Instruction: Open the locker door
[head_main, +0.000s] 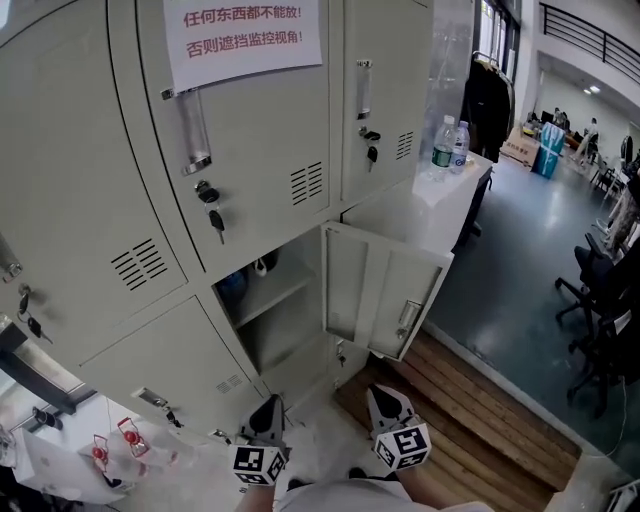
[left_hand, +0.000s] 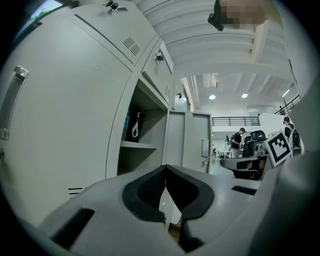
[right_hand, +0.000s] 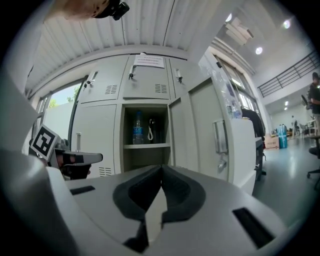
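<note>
The grey locker bank fills the left of the head view. One lower locker door (head_main: 385, 290) stands swung out to the right, its handle (head_main: 408, 318) on the outer face. The compartment (head_main: 268, 300) behind it shows a shelf. In the right gripper view the door (right_hand: 207, 132) hangs open beside the compartment (right_hand: 146, 135), which holds a water bottle (right_hand: 138, 131) and a dark item. My left gripper (head_main: 270, 405) and right gripper (head_main: 385, 395) sit low in front of the lockers, apart from the door. Both are shut with nothing between the jaws, as seen on the left gripper (left_hand: 166, 168) and right gripper (right_hand: 161, 168).
Keys (head_main: 213, 215) hang in the closed doors. A paper notice (head_main: 243, 35) is taped above. Two water bottles (head_main: 448, 142) stand on a white counter to the right. A wooden platform (head_main: 470, 410) lies below the lockers. Office chairs (head_main: 600, 300) stand far right. A plastic bag (head_main: 110, 450) lies bottom left.
</note>
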